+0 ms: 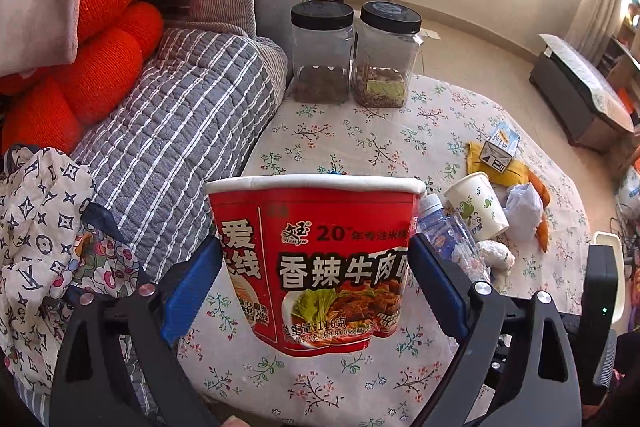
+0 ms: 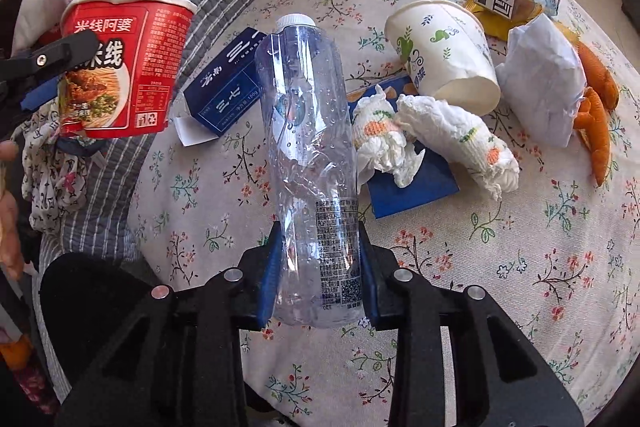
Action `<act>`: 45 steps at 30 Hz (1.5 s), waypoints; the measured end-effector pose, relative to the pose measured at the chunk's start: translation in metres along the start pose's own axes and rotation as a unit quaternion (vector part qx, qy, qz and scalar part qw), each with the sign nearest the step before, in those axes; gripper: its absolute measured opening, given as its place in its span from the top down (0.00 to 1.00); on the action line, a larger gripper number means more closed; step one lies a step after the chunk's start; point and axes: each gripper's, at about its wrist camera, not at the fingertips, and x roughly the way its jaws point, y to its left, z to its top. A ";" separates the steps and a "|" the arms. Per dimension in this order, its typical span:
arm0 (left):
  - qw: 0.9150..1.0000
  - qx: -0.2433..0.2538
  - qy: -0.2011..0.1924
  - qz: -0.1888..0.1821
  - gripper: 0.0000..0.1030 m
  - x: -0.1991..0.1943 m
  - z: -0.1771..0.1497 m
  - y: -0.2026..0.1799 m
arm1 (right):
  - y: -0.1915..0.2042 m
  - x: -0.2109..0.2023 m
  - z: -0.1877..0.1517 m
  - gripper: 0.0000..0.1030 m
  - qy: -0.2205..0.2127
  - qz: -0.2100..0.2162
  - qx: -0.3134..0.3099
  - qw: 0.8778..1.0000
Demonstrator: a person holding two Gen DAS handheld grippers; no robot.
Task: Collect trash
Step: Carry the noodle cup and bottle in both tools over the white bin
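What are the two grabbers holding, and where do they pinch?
The left gripper pinches the red noodle cup by its sides, around mid-height. The right gripper pinches the clear plastic bottle near its bottom end.

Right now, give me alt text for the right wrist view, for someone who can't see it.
The right gripper clamps a clear plastic bottle above a floral tablecloth littered with a paper cup and crumpled tissues. At left, the left gripper holds a red noodle cup.

Black hand-held gripper [image 2: 320, 267], blue pads [image 2: 272, 267], silver screws
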 end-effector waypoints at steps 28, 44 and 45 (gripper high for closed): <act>0.985 0.024 -0.145 -0.094 0.12 -0.056 0.011 -0.199 | -0.172 -0.209 -0.032 0.69 -0.263 -0.165 0.124 0.942; 0.972 0.065 -0.160 -0.157 0.12 -0.058 0.000 -0.310 | -0.283 -0.256 -0.093 0.68 -0.282 -0.296 0.239 0.881; 0.972 0.069 -0.159 -0.159 0.12 -0.058 -0.001 -0.316 | -0.290 -0.256 -0.096 0.68 -0.277 -0.303 0.248 0.877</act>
